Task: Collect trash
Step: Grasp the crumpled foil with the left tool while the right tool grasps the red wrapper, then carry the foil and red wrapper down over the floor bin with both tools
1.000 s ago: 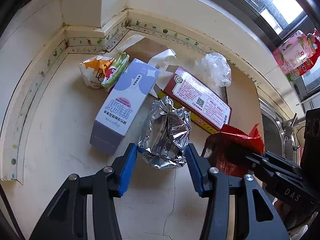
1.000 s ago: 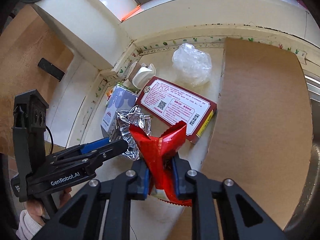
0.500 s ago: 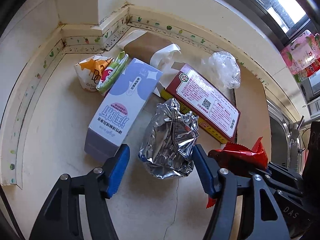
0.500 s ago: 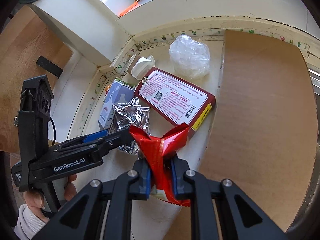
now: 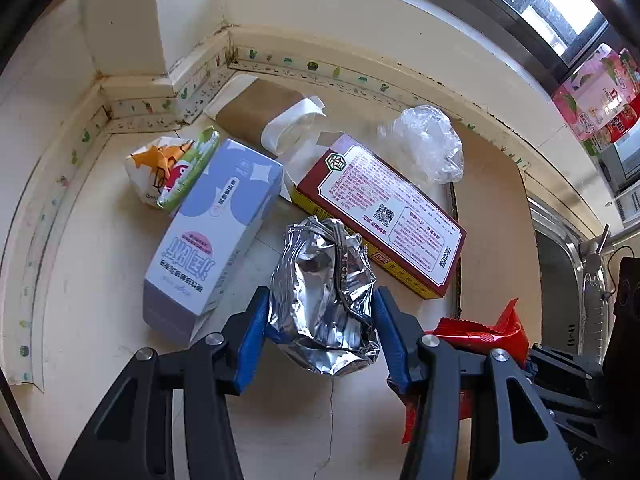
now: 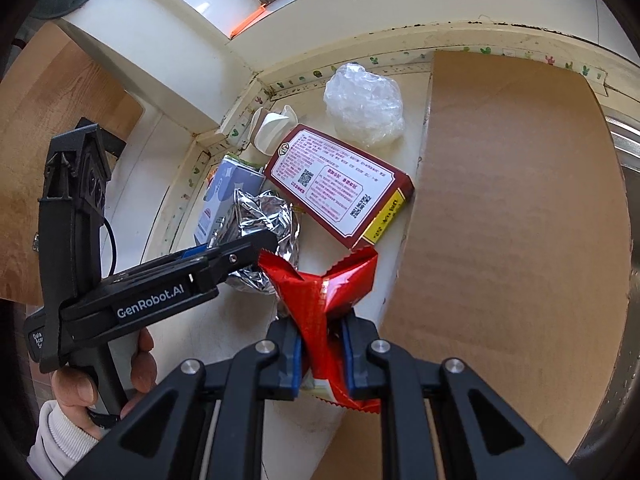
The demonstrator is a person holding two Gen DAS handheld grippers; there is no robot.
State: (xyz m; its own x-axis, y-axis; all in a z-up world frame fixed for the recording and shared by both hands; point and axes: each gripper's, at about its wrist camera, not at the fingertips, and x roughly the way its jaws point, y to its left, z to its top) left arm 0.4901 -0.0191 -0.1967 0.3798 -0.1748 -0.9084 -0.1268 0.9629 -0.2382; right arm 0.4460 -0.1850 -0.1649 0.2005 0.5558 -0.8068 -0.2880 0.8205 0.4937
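Observation:
A crumpled silver foil wrapper lies on the cream counter between the blue fingers of my left gripper. The jaws stand close on both sides of it, touching its edges. It also shows in the right wrist view. My right gripper is shut on a red snack wrapper, held just above the counter; it also shows in the left wrist view. A red printed box, a lilac carton, a clear plastic wad and a paper snack bag lie behind.
A brown cardboard sheet covers the counter to the right, next to a steel sink. A brown paper cup with a white lid lies in the back corner. Walls with a decorated strip close the back and left.
My left gripper opened wider and drew back a little, then moved in and narrowed around the foil wrapper. My right gripper kept its hold on the red wrapper.

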